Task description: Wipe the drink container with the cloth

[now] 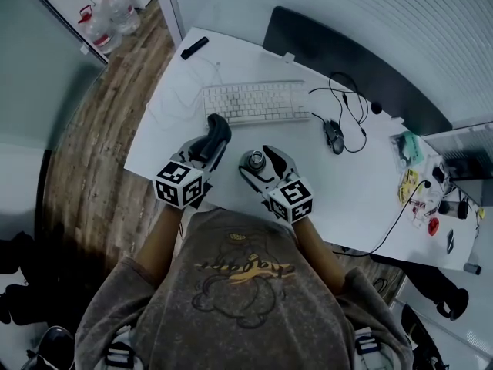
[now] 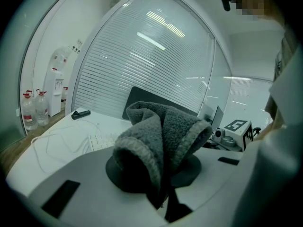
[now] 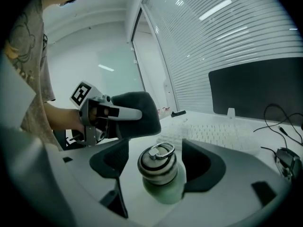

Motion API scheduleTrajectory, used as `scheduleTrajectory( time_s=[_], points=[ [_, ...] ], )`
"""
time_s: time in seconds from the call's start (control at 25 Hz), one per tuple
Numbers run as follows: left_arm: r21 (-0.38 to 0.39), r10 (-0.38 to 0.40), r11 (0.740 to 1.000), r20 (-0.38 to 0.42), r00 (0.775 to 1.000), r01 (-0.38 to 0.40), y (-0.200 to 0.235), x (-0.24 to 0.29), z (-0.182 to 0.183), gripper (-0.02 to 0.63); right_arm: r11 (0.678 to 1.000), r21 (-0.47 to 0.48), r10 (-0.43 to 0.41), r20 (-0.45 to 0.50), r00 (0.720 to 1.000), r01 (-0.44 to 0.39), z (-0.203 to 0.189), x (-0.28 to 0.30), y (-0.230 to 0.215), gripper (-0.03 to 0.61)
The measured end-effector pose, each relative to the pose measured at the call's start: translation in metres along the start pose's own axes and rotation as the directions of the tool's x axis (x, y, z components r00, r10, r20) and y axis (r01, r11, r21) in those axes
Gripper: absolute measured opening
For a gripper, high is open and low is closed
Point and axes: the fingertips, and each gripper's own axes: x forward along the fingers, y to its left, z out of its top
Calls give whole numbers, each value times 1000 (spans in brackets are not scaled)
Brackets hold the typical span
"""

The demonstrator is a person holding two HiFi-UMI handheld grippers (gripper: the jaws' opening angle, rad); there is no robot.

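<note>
One bottle (image 3: 160, 170) between parted right jaws

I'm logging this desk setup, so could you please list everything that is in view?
desk: one, white, under everything
keyboard: one, white, mid-desk
mouse: one, dark, right of keyboard
monitor: one, black, far edge
cables: several, black, around mouse
black bar: one, far left corner
small clutter: mixed colours, right end
water jugs: two, clear, on the floor
cloth: one, grey, clamped in left gripper
bottle: one, green, metal cap, between right gripper's jaws
left gripper: shut on cloth
right gripper: open
</note>
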Motion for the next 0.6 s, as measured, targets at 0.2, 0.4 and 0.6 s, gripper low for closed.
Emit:
scheduleTrajectory(
  time_s=[0.2, 0.4, 0.6],
  points=[
    [28, -27, 999, -54, 998, 28, 9, 18, -8, 67, 999, -33, 17, -42, 999, -19, -7, 8, 1, 283],
    [42, -87, 995, -109, 990, 93, 15, 44, -16, 67, 999, -42, 24, -53, 998, -26, -6, 9, 2, 262],
    [46, -230, 969, -179, 957, 242, 1, 79, -22, 67, 999, -42, 23, -53, 998, -25, -6, 9, 2, 270]
  ],
)
